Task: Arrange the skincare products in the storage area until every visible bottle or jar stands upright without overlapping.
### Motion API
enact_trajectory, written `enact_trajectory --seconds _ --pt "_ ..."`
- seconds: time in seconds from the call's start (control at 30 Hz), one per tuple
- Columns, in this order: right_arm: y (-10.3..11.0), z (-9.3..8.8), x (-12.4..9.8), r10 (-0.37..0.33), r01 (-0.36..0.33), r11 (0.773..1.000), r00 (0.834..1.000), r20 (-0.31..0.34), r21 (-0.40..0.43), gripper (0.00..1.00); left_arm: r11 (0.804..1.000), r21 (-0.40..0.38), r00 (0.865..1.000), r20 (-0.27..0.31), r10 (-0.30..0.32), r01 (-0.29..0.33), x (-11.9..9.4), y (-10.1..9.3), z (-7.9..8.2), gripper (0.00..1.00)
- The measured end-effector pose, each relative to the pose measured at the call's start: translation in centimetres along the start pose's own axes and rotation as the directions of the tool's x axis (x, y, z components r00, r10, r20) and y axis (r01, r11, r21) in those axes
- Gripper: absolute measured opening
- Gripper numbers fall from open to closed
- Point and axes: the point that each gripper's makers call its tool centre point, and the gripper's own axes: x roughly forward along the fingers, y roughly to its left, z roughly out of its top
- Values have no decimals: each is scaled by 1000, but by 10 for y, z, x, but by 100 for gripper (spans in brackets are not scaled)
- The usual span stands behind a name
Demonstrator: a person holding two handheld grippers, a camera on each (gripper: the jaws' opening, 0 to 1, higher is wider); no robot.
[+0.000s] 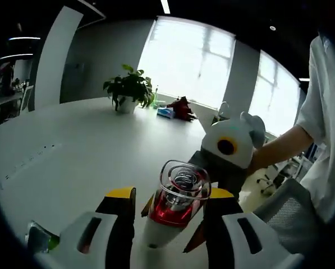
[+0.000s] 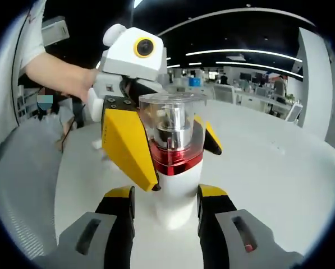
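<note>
Both grippers on one bottle [image 2: 175, 168] rn: white body, red band, clear cap, standing on the white table [image 1: 72, 151]. Left gripper [image 1: 170, 204] jaws look closed on the cap end, bottle right btwn the tips. Right gripper [image 2: 165, 202] jaws flank the white base, close on both sides, but can't tell if actually squeezing. Best bet imo: keep it vertical, let go one side at a time, slowly. Potted plant [image 1: 129, 89] far past the left jaws by bright windows; open office w/ desks beyond the right jaws.

The bottle's [image 2: 175, 168] base is hidden between the jaws at lower centre of the right gripper view; distant desks [image 2: 251, 92] are blurred.
</note>
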Motion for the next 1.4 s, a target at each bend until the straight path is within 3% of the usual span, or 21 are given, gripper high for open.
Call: enact_trajectory --seconds 0.2,0.33,0.6,0.73,0.93,1.1,1.17,1.33,1.4 --pt "-1 -5 -2 -22 22 1000 999 -25 17 53 1000 -2 1000 -16 26 -26 -12 -4 -10 50" --pt "0 -9 -5 -47 49 998 997 -54 28 63 998 -28 998 -5 59 -59 -24 -4 -14 58" --pt "8 -15 -12 -94 102 992 991 -98 76 77 991 -56 992 -41 118 -121 -43 -10 -33 70" --pt "14 -14 -18 -111 121 988 988 -107 99 81 982 -108 987 -50 151 -156 -57 -17 -46 75" --pt "27 -13 -26 -137 152 981 984 -117 124 86 967 -155 979 -20 204 -204 -80 -31 -50 85" --pt "38 -15 -33 -153 171 974 980 -126 149 88 931 -244 955 47 292 -272 -110 -34 -52 94" --pt "44 -13 -37 -164 183 969 979 -122 164 89 915 -264 940 68 334 -306 -125 -36 -52 98" --pt "57 -10 -44 -173 194 965 977 -123 177 92 870 -284 896 68 438 -404 -155 -44 -61 99" --pt "60 -10 -47 -181 201 963 976 -122 180 93 860 -299 890 69 450 -412 -166 -49 -67 99"
